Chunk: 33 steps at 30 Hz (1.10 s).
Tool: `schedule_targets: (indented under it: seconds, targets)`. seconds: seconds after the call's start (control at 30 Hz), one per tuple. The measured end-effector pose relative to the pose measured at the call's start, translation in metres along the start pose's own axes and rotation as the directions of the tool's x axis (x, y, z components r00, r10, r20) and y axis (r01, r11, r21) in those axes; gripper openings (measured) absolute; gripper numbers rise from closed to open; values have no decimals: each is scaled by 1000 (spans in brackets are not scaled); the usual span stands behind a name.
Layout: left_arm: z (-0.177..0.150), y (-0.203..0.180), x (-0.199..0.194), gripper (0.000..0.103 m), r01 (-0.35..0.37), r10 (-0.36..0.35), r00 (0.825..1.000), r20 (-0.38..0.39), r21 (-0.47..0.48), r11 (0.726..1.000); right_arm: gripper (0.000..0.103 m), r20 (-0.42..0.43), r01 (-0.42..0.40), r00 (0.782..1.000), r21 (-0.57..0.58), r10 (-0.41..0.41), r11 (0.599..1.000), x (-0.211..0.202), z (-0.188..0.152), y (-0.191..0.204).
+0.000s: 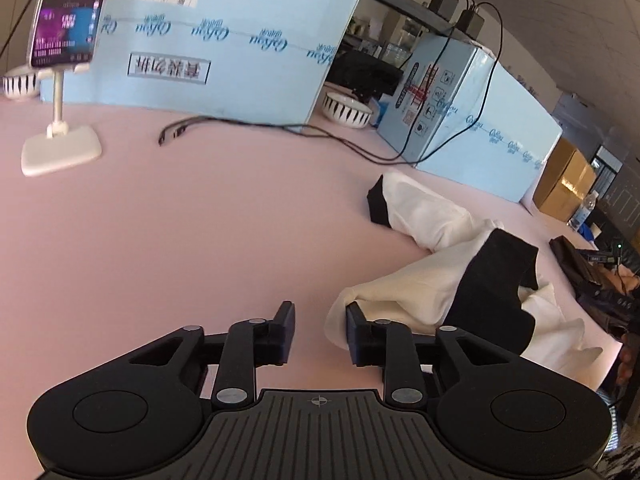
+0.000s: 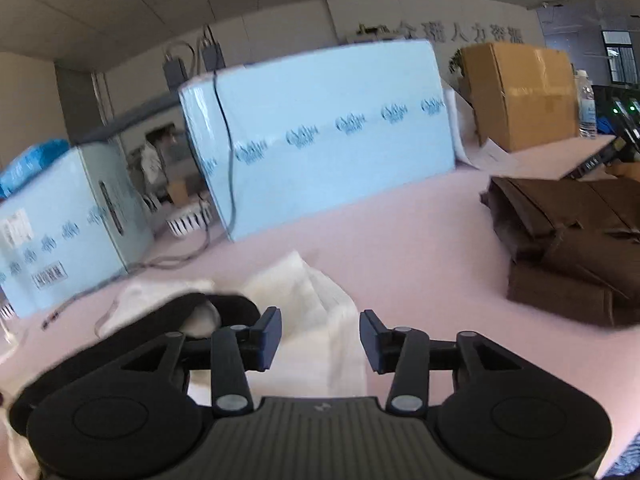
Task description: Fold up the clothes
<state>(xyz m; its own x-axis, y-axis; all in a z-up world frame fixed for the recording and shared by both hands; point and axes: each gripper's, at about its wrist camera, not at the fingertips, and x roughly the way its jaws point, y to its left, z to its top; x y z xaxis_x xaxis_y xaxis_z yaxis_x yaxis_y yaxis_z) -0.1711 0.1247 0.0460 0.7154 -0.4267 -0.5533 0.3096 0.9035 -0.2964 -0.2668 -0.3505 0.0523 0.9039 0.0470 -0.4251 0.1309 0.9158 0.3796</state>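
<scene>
The left gripper [image 1: 320, 334] hangs low over the pink tabletop [image 1: 180, 240] with its jaws spread and nothing between them; the right-hand jaw sits at the near hem of the white-and-black garment [image 1: 432, 280], whether touching it I cannot tell. From that jaw the garment runs away to the right and forward in a crumpled heap, its long axis slanting from the near hem toward a sleeve whose black cuff points at the blue boxes [image 1: 224, 40] behind. Ahead and left of the jaws stand a phone stand [image 1: 60, 148] and a loose black cable [image 1: 280, 128], with a striped bowl [image 1: 347, 110] farther back. The right gripper [image 2: 320, 340] is held level above the same garment [image 2: 312, 300], jaws spread and empty, white cloth lying between and just ahead of them, a black part to their left. Well to the right of those jaws lies a folded brown garment [image 2: 576, 248]; beyond stand blue boxes [image 2: 320, 136] and a cardboard box [image 2: 520, 92].
</scene>
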Motion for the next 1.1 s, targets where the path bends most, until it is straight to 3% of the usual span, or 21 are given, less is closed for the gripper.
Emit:
schedule_targets:
  seconds: [0.03,0.1,0.13,0.17,0.23,0.3,0.33,0.37,0.4,0.43,0.47,0.57,0.63,0.67,0.73,0.8,0.83,0.9,0.93,0.97,1.1]
  targets:
    - [6,-7,-5,42,-11,9,999,45,31,999,68,-70,-88,993,49,91,995,12,5,5]
    - [15,-22,-5,58,20,-25,999,47,109,994,74,-193,-247,941,163,277,955,37,14,15]
    - [20,-30,-4,73,46,-53,998,35,160,986,74,-240,-241,930,176,279,954,52,15,24]
    - [24,-38,-2,81,72,-77,997,19,201,977,74,-284,-210,925,170,252,963,68,16,35]
    - [22,-51,13,81,151,-141,988,-59,266,952,74,-347,-155,916,162,204,975,97,16,51]
    - [15,-59,27,81,135,-111,989,-95,292,947,60,-360,-126,916,155,175,980,118,16,64]
    - [12,-61,33,81,119,-92,990,-103,296,948,33,-358,-120,919,148,167,982,129,16,71]
    - [8,-59,42,80,98,-69,992,-110,288,952,6,-355,-115,921,142,159,983,140,16,78]
    - [3,-54,52,74,78,-45,991,-127,269,960,6,-333,-127,929,124,162,984,142,18,88]
    - [0,-50,56,42,68,-32,989,-144,256,964,6,-305,-145,937,102,170,984,142,21,99]
    - [-3,-48,57,26,58,-21,988,-152,242,968,6,-277,-162,944,80,178,984,142,25,109]
    - [-9,-41,50,19,72,-42,989,-145,208,976,6,-214,-306,930,4,300,952,136,43,154]
    - [-13,-36,40,17,94,-69,988,-141,177,980,6,-203,-429,890,-62,409,901,134,52,191]
    - [-16,-34,32,16,113,-91,986,-138,155,981,6,-213,-495,858,-101,467,863,133,55,214]
    - [-21,-31,15,16,143,-126,984,-127,130,981,6,-298,-625,770,-173,565,761,138,52,262]
    - [-26,-23,-3,18,174,-161,979,-126,95,980,11,-456,-712,681,-229,573,664,150,28,318]
    - [-28,-19,-11,21,187,-177,976,-126,75,979,16,-511,-719,667,-251,542,648,157,13,339]
    - [-32,-5,-27,39,202,-196,971,-138,24,979,39,-607,-692,668,-297,430,658,178,-33,373]
    - [-33,2,-34,64,198,-195,970,-147,11,980,47,-609,-699,658,-274,444,660,179,-35,368]
    - [-35,8,-42,80,192,-190,969,-156,-1,981,46,-596,-713,643,-238,480,659,177,-31,357]
    - [-42,36,-74,81,98,-104,987,-122,-53,994,51,-529,-764,582,-98,617,637,168,-12,313]
